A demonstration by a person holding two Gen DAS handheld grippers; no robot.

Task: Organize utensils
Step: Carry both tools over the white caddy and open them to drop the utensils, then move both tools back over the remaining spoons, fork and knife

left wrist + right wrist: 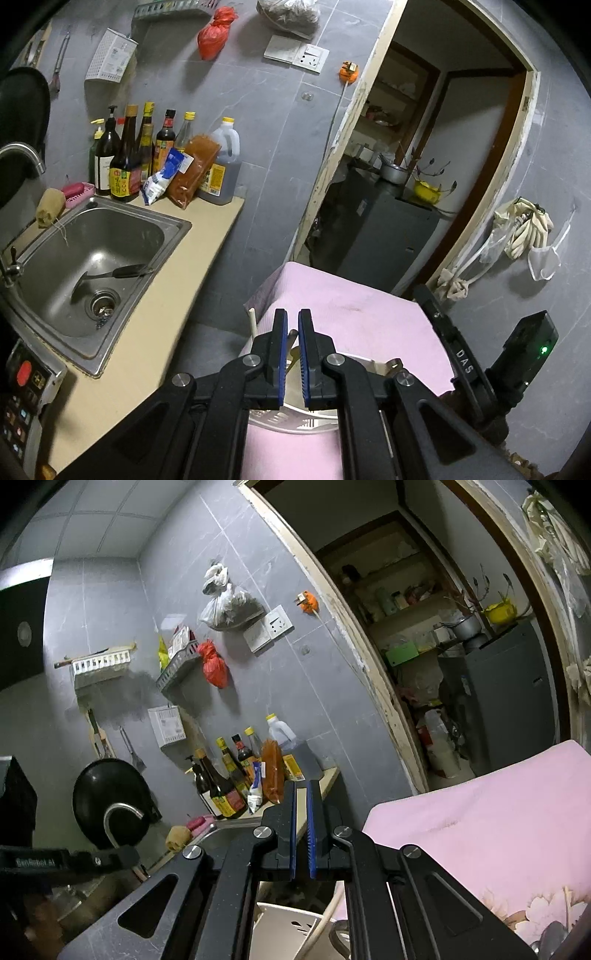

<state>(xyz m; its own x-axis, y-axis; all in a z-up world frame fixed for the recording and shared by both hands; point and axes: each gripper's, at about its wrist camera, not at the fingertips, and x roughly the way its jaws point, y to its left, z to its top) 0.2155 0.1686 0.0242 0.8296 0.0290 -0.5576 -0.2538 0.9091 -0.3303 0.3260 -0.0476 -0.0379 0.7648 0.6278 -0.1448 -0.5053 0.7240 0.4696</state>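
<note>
The left black gripper (293, 325) was nearly closed, gripping one metal utensil handle (292, 341) above the pink cloth (354, 317). The right black gripper (301, 794) was nearly closed, holding nothing. One dark spatula (110, 275) lay in the steel sink (122, 221).

I count seven bottles (125, 162) at the counter's (155, 291) back edge, one spatula (110, 275) in one sink (74, 258), and two hanging bags (212, 664).

A pale pink cloth (480, 823) with a printed flower pattern in one corner covers the table. Both grippers are black with blue finger pads (282, 354). Grey tiled wall (266, 122); red bag (216, 33); beige counter (147, 314).
</note>
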